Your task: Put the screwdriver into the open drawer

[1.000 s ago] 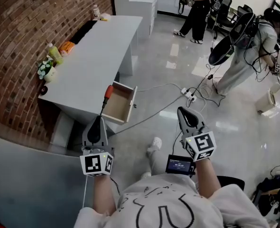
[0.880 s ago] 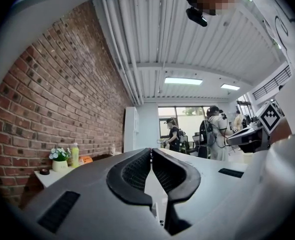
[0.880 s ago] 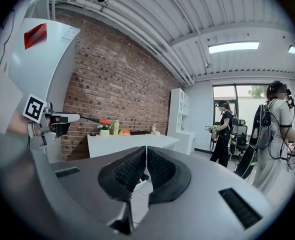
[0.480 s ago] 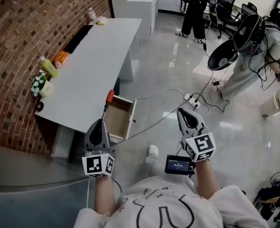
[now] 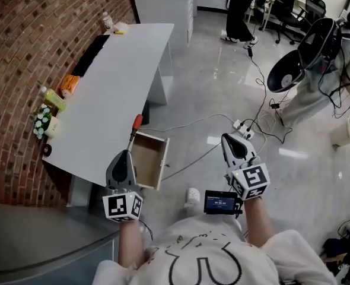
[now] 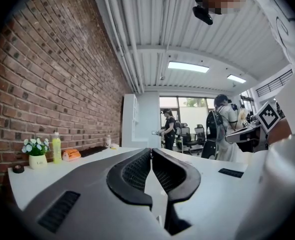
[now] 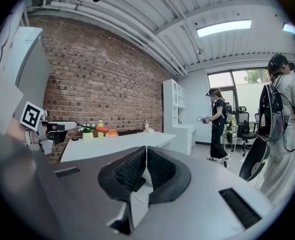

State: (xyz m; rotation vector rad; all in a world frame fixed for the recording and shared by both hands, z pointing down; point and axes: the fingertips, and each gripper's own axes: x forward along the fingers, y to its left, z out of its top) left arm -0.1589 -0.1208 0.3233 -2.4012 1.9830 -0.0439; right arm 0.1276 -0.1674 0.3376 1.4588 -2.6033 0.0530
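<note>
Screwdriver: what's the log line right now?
left gripper shut on screwdriver | right gripper shut, empty | drawer open | screwdriver not in yet

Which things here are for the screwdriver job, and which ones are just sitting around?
For the job:
- screwdriver, gripped in the shut left gripper
- open drawer, nothing in it yet

Just lying about:
- flower pot
- yellow bottle
- orange packet
- power strip on the floor
</note>
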